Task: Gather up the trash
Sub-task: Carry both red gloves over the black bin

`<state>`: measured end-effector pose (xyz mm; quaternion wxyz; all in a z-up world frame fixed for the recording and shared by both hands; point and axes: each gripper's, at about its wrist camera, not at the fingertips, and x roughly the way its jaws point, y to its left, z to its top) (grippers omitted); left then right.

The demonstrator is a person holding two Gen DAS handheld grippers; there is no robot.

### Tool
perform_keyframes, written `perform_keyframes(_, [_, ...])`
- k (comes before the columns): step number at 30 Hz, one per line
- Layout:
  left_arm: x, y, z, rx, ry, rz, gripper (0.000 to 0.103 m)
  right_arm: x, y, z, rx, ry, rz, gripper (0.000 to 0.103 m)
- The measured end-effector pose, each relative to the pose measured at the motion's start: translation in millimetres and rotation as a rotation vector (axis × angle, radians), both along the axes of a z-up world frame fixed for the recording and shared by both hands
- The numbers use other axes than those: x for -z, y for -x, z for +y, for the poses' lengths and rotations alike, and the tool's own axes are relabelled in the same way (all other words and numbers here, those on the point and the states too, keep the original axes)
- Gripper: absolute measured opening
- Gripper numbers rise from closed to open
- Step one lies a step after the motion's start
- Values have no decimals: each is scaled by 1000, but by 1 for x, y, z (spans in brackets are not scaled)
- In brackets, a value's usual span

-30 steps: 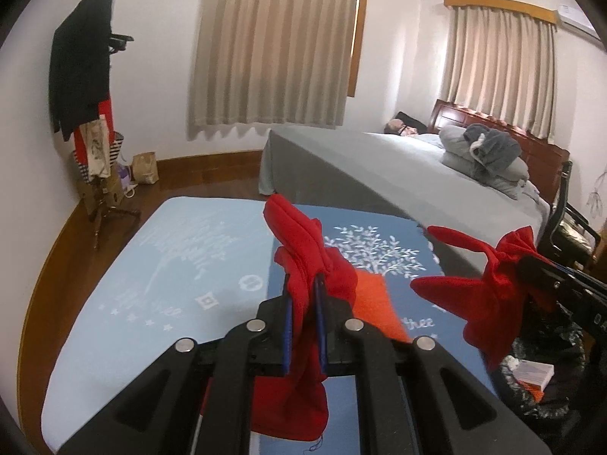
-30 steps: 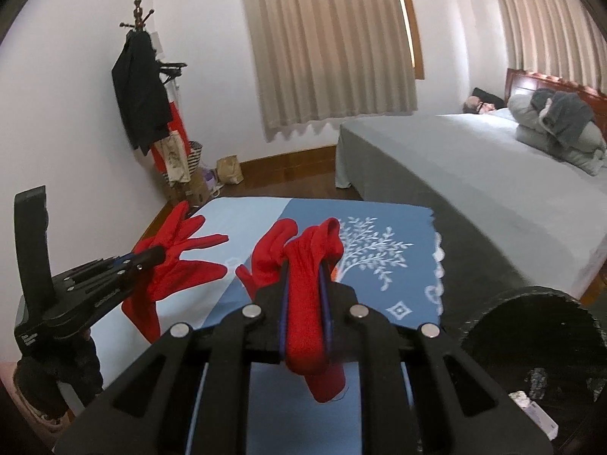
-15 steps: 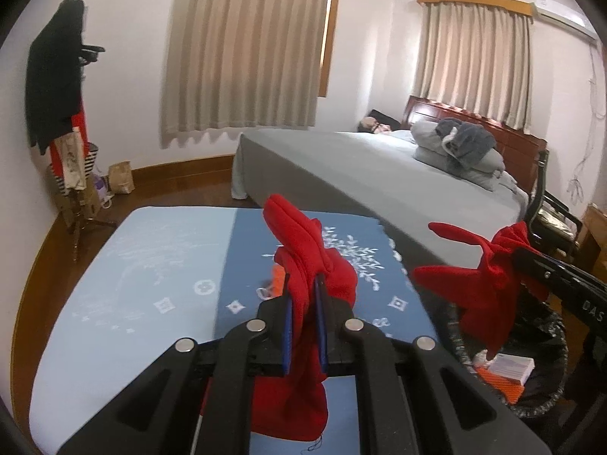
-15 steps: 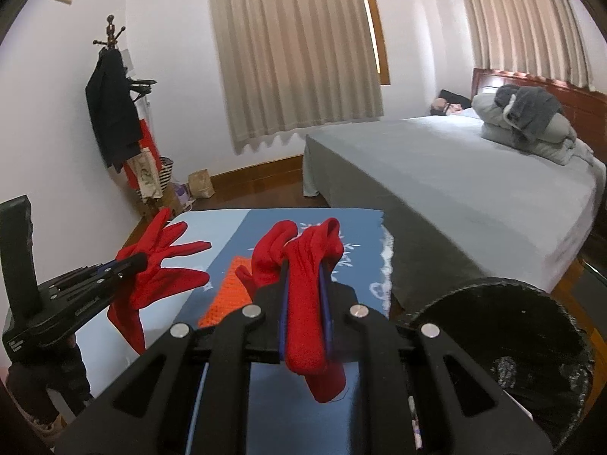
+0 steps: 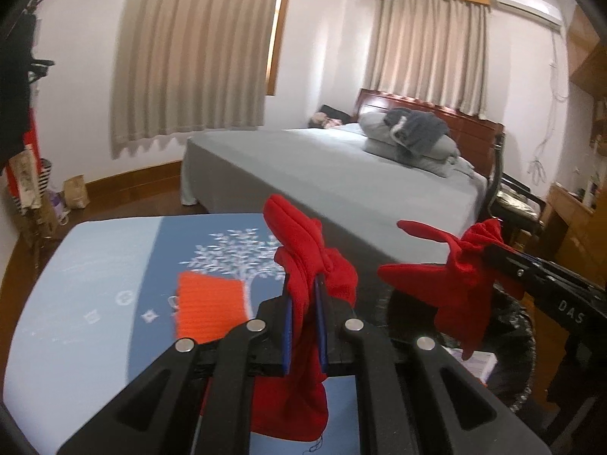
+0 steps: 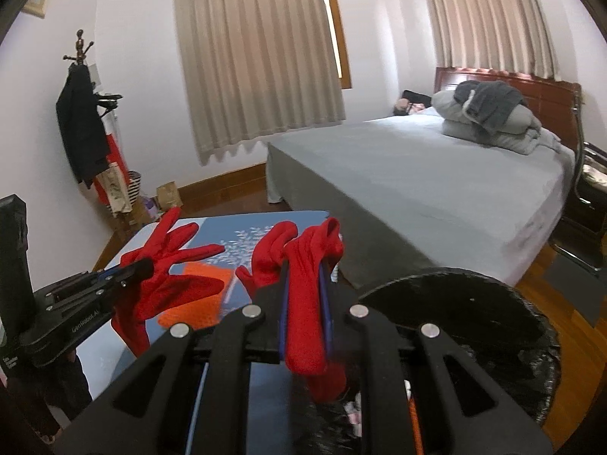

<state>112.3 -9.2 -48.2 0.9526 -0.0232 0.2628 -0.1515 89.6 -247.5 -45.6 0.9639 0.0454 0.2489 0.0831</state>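
My left gripper (image 5: 303, 294) is shut on a red glove (image 5: 299, 242), held over the right part of a blue-clothed table (image 5: 76, 303). The glove's cuff hangs below the fingers. My right gripper (image 6: 303, 278) is shut on a second red glove (image 6: 303, 303), held above the near rim of a black-lined trash bin (image 6: 474, 303). In the left wrist view the right gripper (image 5: 489, 252) and its glove (image 5: 451, 288) hang over the bin (image 5: 519, 337). The right wrist view shows the left gripper (image 6: 138, 267) with its glove (image 6: 170, 265) at left.
An orange knitted cloth (image 5: 210, 307) lies on the table. A grey bed (image 5: 341, 174) stands close behind the table and bin. A coat stand (image 6: 83, 121) is by the left wall. A black chair (image 5: 512, 197) and wooden furniture are at right. Paper scraps lie in the bin.
Both grippers have swung to the right with their gloves still clamped. The bin now fills more of the right wrist view and lies under the right gripper.
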Motion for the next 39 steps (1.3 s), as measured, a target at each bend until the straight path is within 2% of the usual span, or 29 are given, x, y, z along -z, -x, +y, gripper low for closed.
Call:
perform_keyframes(26, [3, -20, -153, 295, 17, -6, 10, 26, 25, -120, 256, 19, 19, 13])
perform_keyframes(35, [10, -25, -188, 358, 13, 0, 10, 39, 24, -146, 309, 19, 41, 13])
perform_keyframes(36, [11, -27, -189, 364, 14, 3, 11, 42, 24, -148, 315, 20, 49, 16])
perform_keyframes(39, [14, -32, -194, 391, 21, 29, 17, 48, 21, -154, 333, 20, 65, 17])
